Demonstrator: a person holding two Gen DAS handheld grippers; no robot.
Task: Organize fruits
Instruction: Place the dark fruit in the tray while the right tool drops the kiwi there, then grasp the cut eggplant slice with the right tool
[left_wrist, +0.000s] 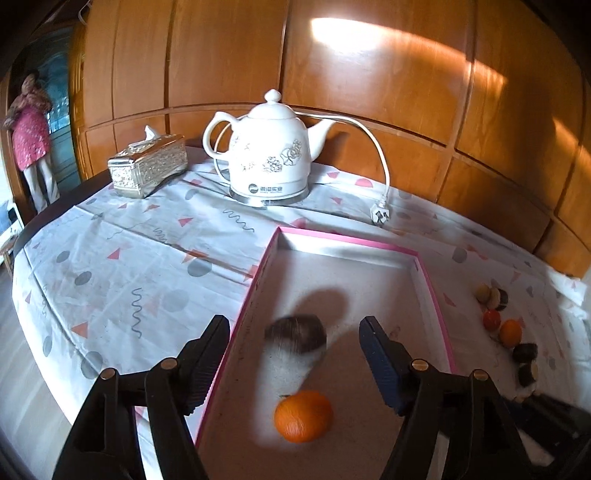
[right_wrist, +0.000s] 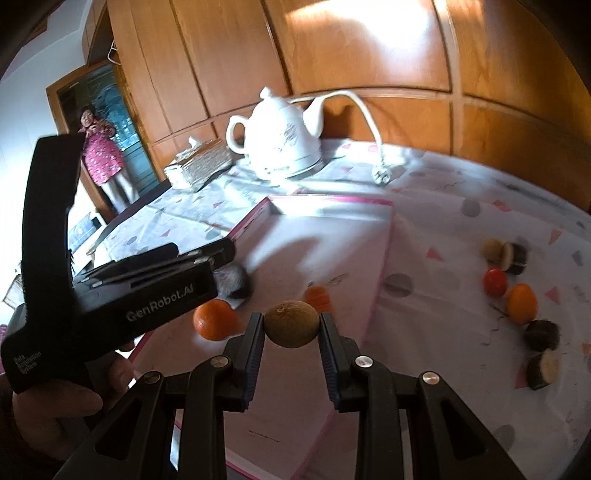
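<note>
Right gripper (right_wrist: 291, 328) clamps a brown round fruit (right_wrist: 291, 324) above the pink-rimmed tray (left_wrist: 347, 240), left gripper (left_wrist: 294, 338) spread wide over it, orange (left_wrist: 303, 416) inside near, more fruit (right_wrist: 521, 302) on cloth right.

Lighting: warm daylight is glaring in a bright patch on the wood wall (left_wrist: 369, 110) and washing out the box (right_wrist: 332, 210) rim. Shadows: dark shapes are falling across the box floor. Blur: a grey-and-white object (left_wrist: 295, 336) is smearing; the right wrist view is softening throughout. Distortion: fisheye edges are bending and darkening.
</note>
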